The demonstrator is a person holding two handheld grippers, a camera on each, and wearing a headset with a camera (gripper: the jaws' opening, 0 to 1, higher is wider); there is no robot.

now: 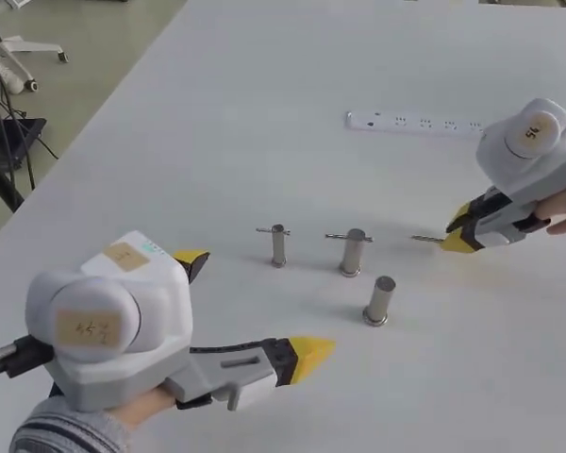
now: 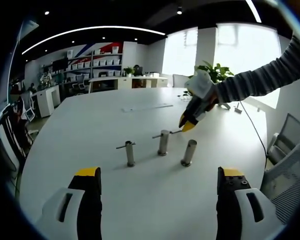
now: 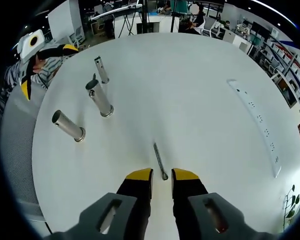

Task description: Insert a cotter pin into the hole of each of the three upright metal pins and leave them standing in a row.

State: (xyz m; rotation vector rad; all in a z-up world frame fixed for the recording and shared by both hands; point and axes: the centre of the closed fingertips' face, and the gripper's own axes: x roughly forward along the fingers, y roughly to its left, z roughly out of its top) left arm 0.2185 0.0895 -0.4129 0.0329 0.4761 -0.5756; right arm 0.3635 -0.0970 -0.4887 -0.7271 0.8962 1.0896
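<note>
White worktop (image 1: 264, 113) in the head view: the left hand-held gripper (image 1: 253, 304) holds its yellow-tipped jaws spread wide, with nothing between them. Ahead of it stand three upright steel cylinders. The far pin (image 1: 278, 245) and the middle pin (image 1: 352, 253) each carry a wire crosswise, and the bare pin (image 1: 380, 300) stands nearest. The right hand-held gripper (image 1: 460, 240) pinches a thin grey cotter pin (image 1: 424, 239) that points at the middle pin, short of touching it.

Left gripper view: all three cylinders stand ahead between the open jaws, the right hand-held gripper beyond them.

Right gripper view: the cotter pin (image 3: 160, 159) juts forward from the nearly closed jaws. The cylinders are ahead-left, and a white power strip (image 3: 255, 117) lies off to the right.
</note>
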